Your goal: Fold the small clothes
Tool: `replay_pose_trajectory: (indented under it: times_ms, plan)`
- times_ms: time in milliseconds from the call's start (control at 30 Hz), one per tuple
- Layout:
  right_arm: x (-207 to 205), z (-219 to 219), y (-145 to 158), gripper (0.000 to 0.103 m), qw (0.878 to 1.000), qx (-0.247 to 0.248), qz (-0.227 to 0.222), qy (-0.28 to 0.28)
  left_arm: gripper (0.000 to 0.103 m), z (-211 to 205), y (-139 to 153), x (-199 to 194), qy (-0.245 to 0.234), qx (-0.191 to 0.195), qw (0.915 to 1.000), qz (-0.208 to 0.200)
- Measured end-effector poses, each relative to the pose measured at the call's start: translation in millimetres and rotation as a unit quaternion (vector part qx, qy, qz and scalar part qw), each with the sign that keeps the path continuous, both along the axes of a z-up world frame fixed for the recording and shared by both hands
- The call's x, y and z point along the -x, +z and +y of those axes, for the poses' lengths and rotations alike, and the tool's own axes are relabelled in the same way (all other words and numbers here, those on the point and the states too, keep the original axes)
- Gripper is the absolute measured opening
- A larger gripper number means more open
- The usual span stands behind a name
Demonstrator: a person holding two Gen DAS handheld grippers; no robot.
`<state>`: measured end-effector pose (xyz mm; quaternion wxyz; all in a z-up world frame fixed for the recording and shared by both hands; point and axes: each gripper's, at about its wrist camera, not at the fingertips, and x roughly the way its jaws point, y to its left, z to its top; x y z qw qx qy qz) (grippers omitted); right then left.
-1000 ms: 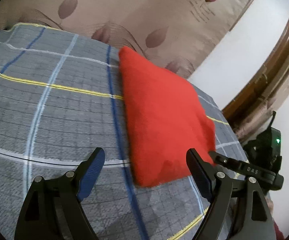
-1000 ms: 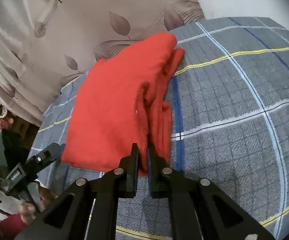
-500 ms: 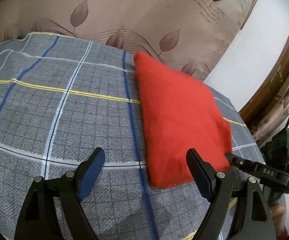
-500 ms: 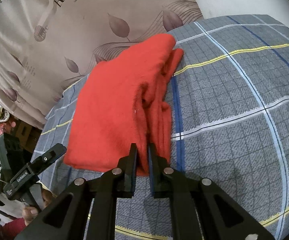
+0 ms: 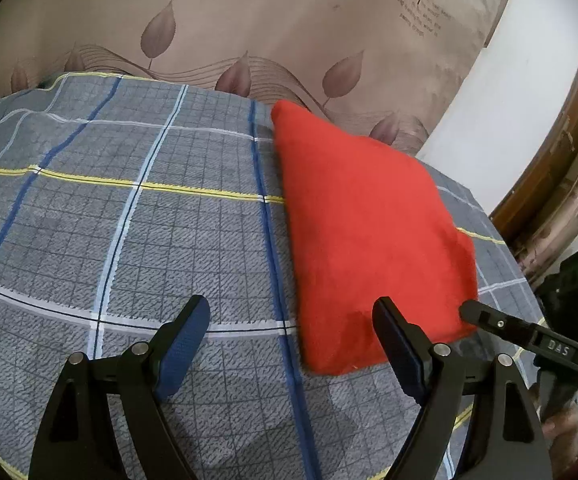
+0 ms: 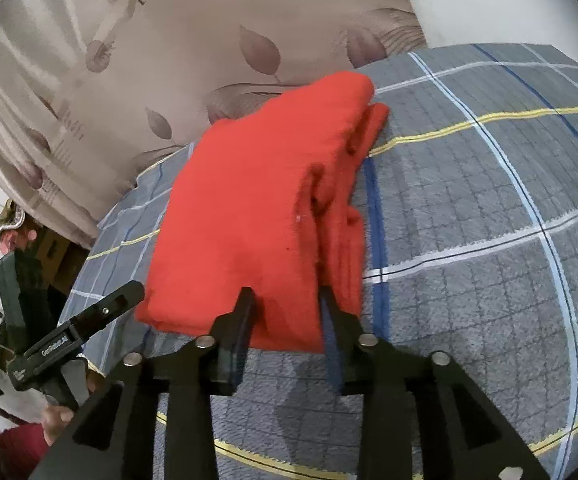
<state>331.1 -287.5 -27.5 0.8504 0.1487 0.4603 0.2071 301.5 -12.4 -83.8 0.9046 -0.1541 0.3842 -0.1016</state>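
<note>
A red folded garment (image 5: 365,232) lies flat on the grey plaid bedspread (image 5: 129,220); it also shows in the right wrist view (image 6: 257,208), with layered edges on its right side. My left gripper (image 5: 291,332) is open and empty, its jaws wide, just short of the garment's near left corner. My right gripper (image 6: 287,304) is open, its jaws parted around the garment's near edge, no longer pinching it. The right gripper's tip (image 5: 485,316) shows at the garment's near right corner in the left wrist view.
A beige curtain with leaf print (image 5: 249,32) hangs behind the bed. A wooden frame (image 5: 561,152) stands at the right. The left gripper's body (image 6: 77,332) and a hand appear at the bed's left edge in the right wrist view.
My right gripper opened and let go of the garment's near edge. My left gripper drew back to the left, staying open. The garment stayed put.
</note>
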Motion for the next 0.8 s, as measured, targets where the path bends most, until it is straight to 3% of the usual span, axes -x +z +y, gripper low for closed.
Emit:
replay_pose_trajectory:
  times_ms: [133,300,400,600,733,800]
  plan:
    - [3,7,3,0.046,1.0,0.01,-0.012,0.015,0.084,-3,0,-1,0.0,-0.012,0.9999,0.004]
    - [7,5,5,0.054,1.0,-0.002,-0.02,0.019,0.084,-4,0,-2,0.001,-0.02,0.9998,0.007]
    - [12,1,9,0.067,0.999,-0.002,-0.032,0.006,0.084,-5,-1,-3,0.0,-0.024,0.9997,0.009]
    - [24,-18,19,0.068,0.996,-0.034,-0.071,-0.033,0.084,-6,5,-1,-0.006,-0.042,0.9991,-0.004]
    - [14,-27,15,0.068,0.996,-0.052,-0.047,-0.054,0.085,-7,8,-6,-0.02,-0.057,0.9982,-0.002]
    - [4,-28,12,0.068,0.996,-0.053,-0.031,-0.058,0.085,-5,9,-11,-0.04,-0.045,0.9982,0.008]
